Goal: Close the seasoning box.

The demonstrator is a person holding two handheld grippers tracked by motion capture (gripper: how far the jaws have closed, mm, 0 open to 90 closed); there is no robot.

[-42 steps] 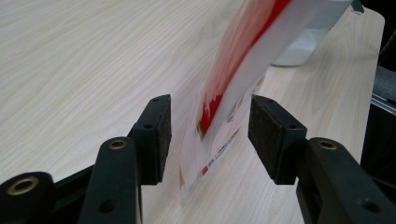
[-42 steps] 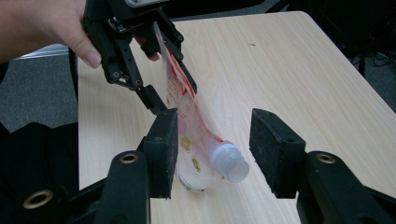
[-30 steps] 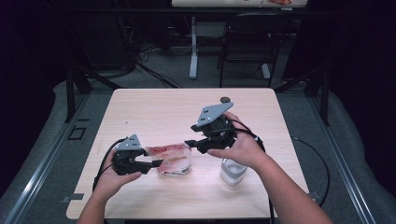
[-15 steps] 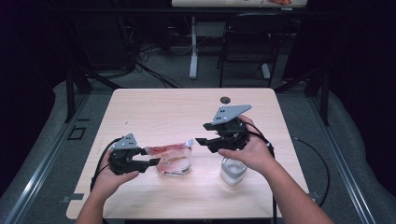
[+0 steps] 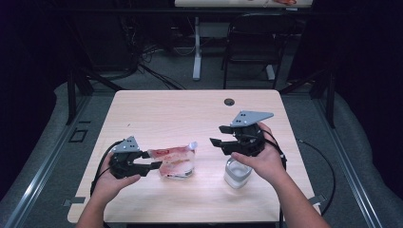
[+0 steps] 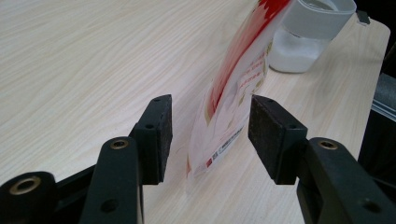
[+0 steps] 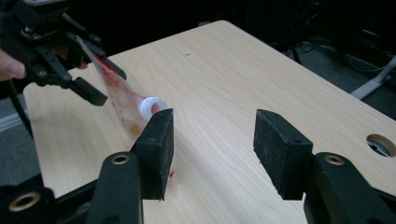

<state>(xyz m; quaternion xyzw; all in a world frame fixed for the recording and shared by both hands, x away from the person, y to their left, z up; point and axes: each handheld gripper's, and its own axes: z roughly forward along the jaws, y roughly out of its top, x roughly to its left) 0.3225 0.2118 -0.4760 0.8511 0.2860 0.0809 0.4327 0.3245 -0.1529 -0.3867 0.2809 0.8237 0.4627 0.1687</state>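
Stood on its edge on the pale wooden counter [image 5: 190, 109], toward the person's side and left of middle: a red-and-white spouted pouch [image 5: 173, 161], its white screw cap [image 5: 192, 144] pointing toward the middle of the counter. Held level at the pouch's left end, the left gripper [image 5: 154, 165], fingers [image 6: 156, 135] spread wide with the pouch's bottom edge [image 6: 224, 135] between them; gaps visible on both sides in the left gripper view, so no pinch on it. Seen beyond the pouch in that view, a clear jar [image 6: 308, 37] with white contents.

In the high view, placed right of the pouch and well apart from it, that same jar [image 5: 236, 173], partly covered by the right hand [image 5: 263, 159]. Carried above the counter over the jar, the right gripper [image 5: 218, 135], fingers [image 7: 159, 149] spread and holding nothing, aimed leftward at the capped end. From the right gripper view, white cap [image 7: 152, 106] seen just past the left finger, with the pouch [image 7: 119, 100] running back to the left gripper [image 7: 100, 79]. A round cable hole [image 5: 229, 101] near the counter's far edge.
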